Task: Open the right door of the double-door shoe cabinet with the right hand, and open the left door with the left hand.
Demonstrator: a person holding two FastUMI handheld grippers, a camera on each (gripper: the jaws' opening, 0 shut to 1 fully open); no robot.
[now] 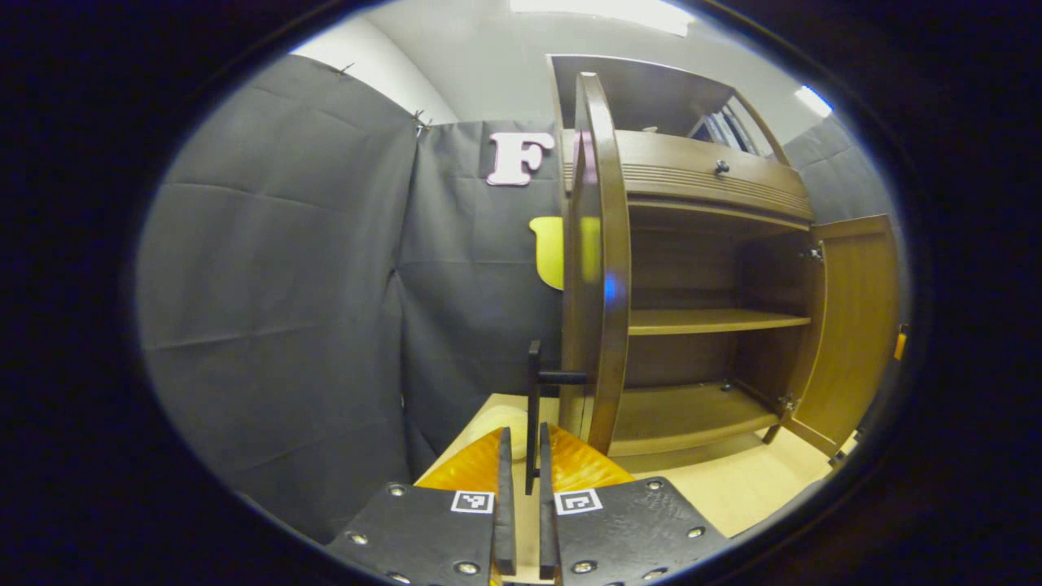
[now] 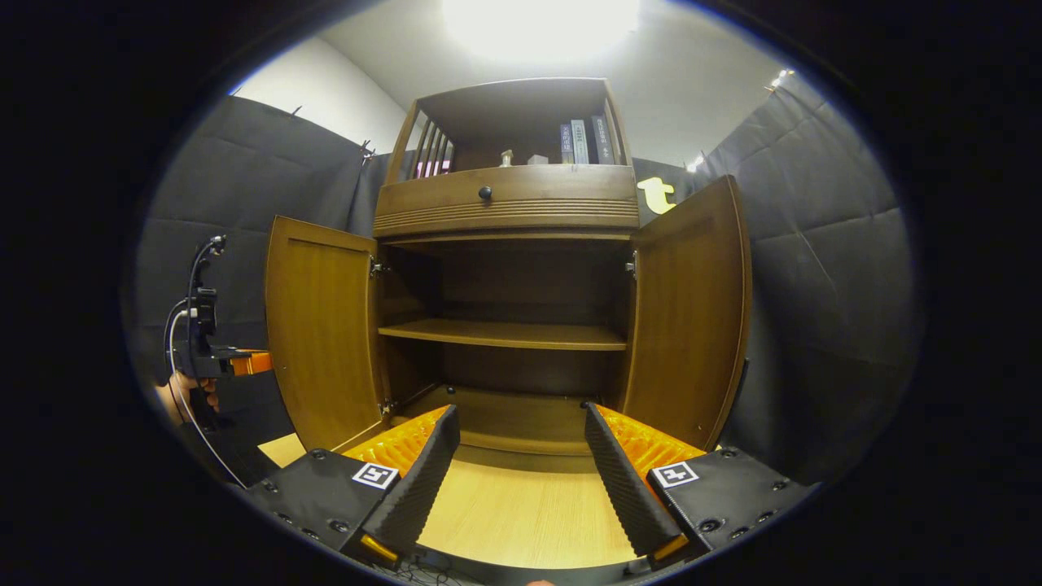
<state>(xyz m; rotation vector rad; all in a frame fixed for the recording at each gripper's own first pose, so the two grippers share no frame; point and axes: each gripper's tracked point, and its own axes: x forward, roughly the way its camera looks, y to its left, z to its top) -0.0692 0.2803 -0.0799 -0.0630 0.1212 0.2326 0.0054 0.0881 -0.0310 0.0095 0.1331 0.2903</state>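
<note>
The brown shoe cabinet stands straight ahead in the right gripper view with both doors swung wide. Its left door and right door frame bare shelves. My right gripper hangs open before the cabinet's floor, holding nothing. In the left gripper view the left door is edge-on, and its black bar handle runs down between the fingers of my left gripper, which is shut on it. The right door stands open beyond. The left gripper and a hand are at the far left.
A light wooden board lies under and in front of the cabinet. Black cloth walls close in on both sides. A drawer with a round knob sits above the doors, and books stand on the top shelf.
</note>
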